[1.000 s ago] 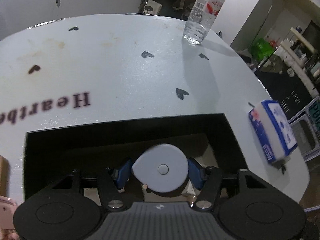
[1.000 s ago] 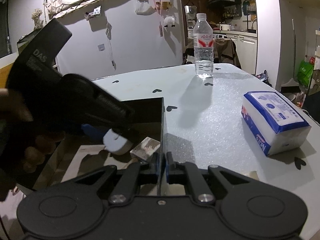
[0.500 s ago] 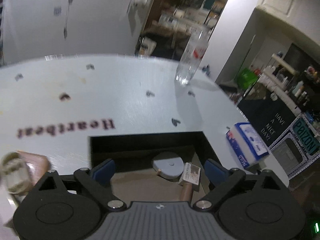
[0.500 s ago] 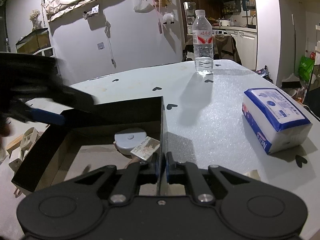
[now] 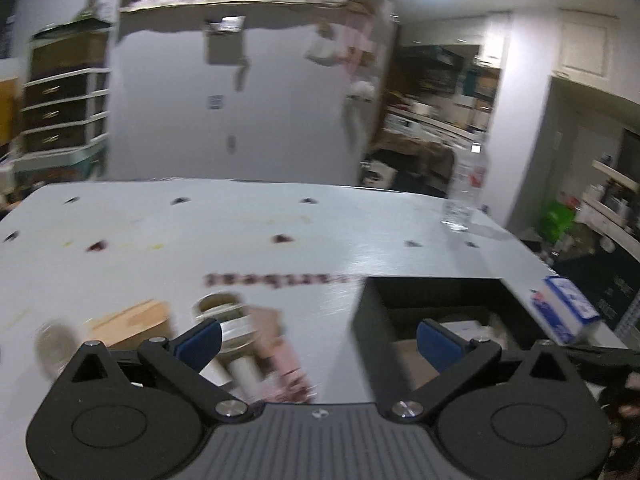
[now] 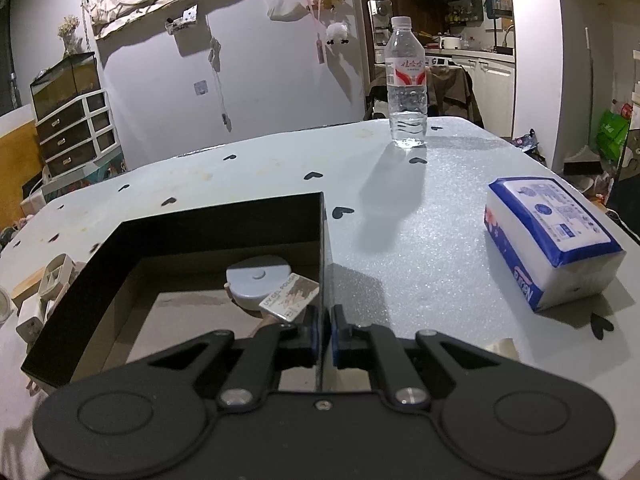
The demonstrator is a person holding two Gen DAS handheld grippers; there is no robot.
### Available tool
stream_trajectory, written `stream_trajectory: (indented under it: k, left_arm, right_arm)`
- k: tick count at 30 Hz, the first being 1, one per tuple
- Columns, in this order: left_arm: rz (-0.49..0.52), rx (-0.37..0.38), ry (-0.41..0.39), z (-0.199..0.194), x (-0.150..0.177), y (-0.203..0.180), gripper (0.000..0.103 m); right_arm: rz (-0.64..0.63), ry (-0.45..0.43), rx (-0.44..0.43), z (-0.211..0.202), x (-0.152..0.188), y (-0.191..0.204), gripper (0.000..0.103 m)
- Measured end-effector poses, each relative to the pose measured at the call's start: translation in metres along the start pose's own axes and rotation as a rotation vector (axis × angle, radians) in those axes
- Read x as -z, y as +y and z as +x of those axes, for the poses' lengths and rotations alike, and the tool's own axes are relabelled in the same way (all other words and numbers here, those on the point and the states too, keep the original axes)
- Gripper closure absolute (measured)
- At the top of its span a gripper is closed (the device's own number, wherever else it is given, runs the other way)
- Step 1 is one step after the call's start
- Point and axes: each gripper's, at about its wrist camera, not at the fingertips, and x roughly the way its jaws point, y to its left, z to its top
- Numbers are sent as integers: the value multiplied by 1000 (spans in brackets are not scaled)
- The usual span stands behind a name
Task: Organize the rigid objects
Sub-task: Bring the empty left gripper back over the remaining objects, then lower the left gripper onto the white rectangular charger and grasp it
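A black open box [image 6: 208, 216] stands on the white table. Inside it lie a grey round tape measure [image 6: 256, 282] and a small printed card box [image 6: 290, 300] leaning on it. My right gripper [image 6: 323, 330] is shut on the box's right wall. My left gripper [image 5: 318, 338] is open and empty, held above the table left of the box [image 5: 436, 292]. Below it, blurred, lie a pink item [image 5: 284, 364], a white cylinder [image 5: 246, 370], a round cup-like thing [image 5: 218, 304] and a wooden block [image 5: 132, 322].
A water bottle [image 6: 406, 84] stands at the far side of the table. A blue and white tissue pack [image 6: 550, 236] lies at the right. White plastic parts [image 6: 48, 284] lie left of the box. The table's right edge is near the pack.
My left gripper let go of the tape measure in the box, opened, and swung up and to the left over the loose items. The right gripper has kept its hold on the box wall.
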Motion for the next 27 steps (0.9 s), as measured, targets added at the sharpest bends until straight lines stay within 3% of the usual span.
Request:
stream_trajectory:
  k: [6,12,16,19,27]
  left_arm:
    - [-37,-74,16,-9,21,31,1]
    - [-42,-54,42,-4,36,46,2]
    - [-73,-61,69,12,38,58,17]
    - [-93,-75,77,19,37,65,20]
    - [-2,-109,77,39,32,75,20]
  right_arm:
    - [9,9,6,1,-2,0,96]
    - [21,19,28,2,-3,3,97]
    - [18,23,35,1,-4,4,98]
    - [17,26,36,1,-5,4,98]
    - [17,37,41,2,-7,5,98]
